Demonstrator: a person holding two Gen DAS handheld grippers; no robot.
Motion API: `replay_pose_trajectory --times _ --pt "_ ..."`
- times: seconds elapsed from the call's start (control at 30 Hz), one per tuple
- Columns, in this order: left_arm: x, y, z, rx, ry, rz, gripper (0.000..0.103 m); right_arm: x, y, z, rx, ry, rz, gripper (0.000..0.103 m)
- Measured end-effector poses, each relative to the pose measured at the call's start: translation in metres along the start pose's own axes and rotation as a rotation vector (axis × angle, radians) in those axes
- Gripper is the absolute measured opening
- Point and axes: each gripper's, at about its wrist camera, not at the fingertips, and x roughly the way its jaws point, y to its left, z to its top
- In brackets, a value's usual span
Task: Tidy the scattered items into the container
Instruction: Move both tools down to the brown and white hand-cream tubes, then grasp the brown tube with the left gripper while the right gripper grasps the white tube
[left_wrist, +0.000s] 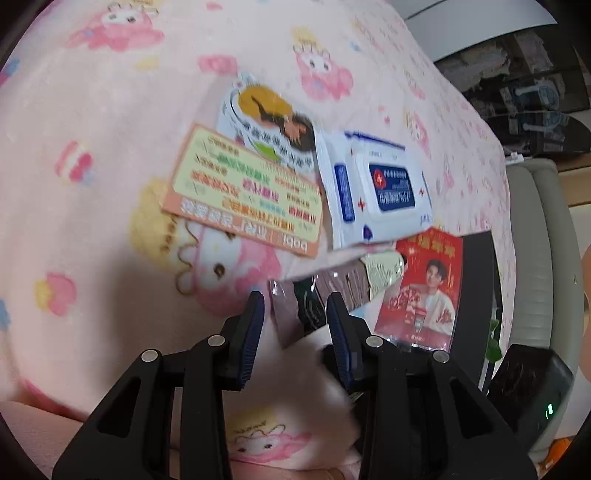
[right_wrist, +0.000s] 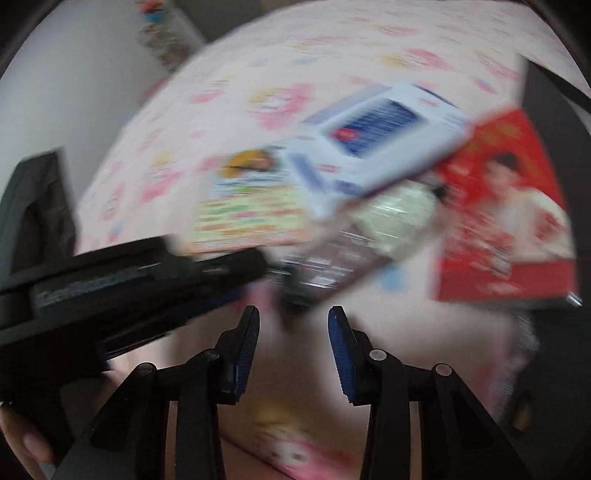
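So both claws are hanging low over a bed with a pink cartoon blanket (left_wrist: 110, 110), and both are spread apart with nothing between the fingers. The left claw (left_wrist: 295, 325) is pointing right at a brownish foil packet (left_wrist: 340, 288) that's lying just ahead of its tips, so my guess is that's the thing being lined up for a grab. The right claw (right_wrist: 293, 332) is aimed at the same pile, and the left one is showing up in its view as a dark shape on the left.

The stuff is all bunched together and overlapping: a wet wipes pack (left_wrist: 376, 184) is sitting on top, partly covering a yellow-green card (left_wrist: 243, 188) and a round-ish sticker sheet (left_wrist: 266, 118), with a red photo card (left_wrist: 424, 288) off to the side, leaning over something dark.

That dark edge behind the red card might be the container, but honestly I can't tell; the right view is too smeared to help. Either way, these items are lying out on the blanket, not inside anything I can see.
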Motion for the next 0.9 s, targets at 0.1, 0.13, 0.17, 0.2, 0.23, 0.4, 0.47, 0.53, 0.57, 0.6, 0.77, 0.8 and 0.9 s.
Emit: replay_pose_trajectory --times 0.1,0.13,0.17,0.2,0.23,0.4,0.47,0.53,0.57,0.6,0.77,0.8,0.9 --pt "0.011 0.003 -0.001 -0.035 0.048 -0.026 0.034 -0.005 -0.010 0.000 0.017 -0.004 -0.059 0.037" --pt "0.014 0.005 -0.001 -0.052 0.063 -0.037 0.035 -0.007 -0.013 0.001 0.022 -0.006 -0.079 0.037" --pt "0.016 0.007 -0.001 -0.065 0.074 -0.046 0.034 -0.009 -0.016 0.001 0.028 -0.007 -0.098 0.037" --pt "0.016 0.007 -0.001 -0.064 0.073 -0.048 0.031 -0.009 -0.015 0.003 0.026 -0.015 -0.110 0.037" --pt "0.017 0.007 -0.001 -0.063 0.072 -0.049 0.030 -0.008 -0.014 0.006 0.023 -0.024 -0.122 0.037" --pt "0.005 0.010 0.002 -0.073 0.006 -0.043 0.012 -0.017 -0.017 0.017 0.038 -0.095 -0.206 0.039" --pt "0.000 0.012 0.003 -0.079 -0.020 -0.037 0.012 -0.017 -0.021 0.022 0.043 -0.099 -0.227 0.040" --pt "0.000 0.010 0.003 -0.075 -0.021 -0.034 0.012 -0.019 -0.026 0.027 0.047 -0.104 -0.243 0.041" --pt "0.001 0.010 0.002 -0.074 -0.015 -0.037 0.012 -0.018 -0.027 0.030 0.053 -0.111 -0.250 0.041" --pt "0.002 0.010 0.002 -0.078 -0.008 -0.042 0.012 -0.016 -0.028 0.034 0.059 -0.118 -0.257 0.042" --pt "0.005 0.017 0.004 -0.138 0.000 -0.069 0.025 0.001 -0.031 0.052 0.056 -0.111 -0.288 0.045" --pt "0.007 0.017 0.005 -0.138 0.005 -0.062 0.026 0.008 -0.031 0.056 0.050 -0.096 -0.283 0.045" --pt "0.012 0.016 0.008 -0.130 0.015 -0.043 0.023 0.023 -0.030 0.065 0.038 -0.071 -0.251 0.045"
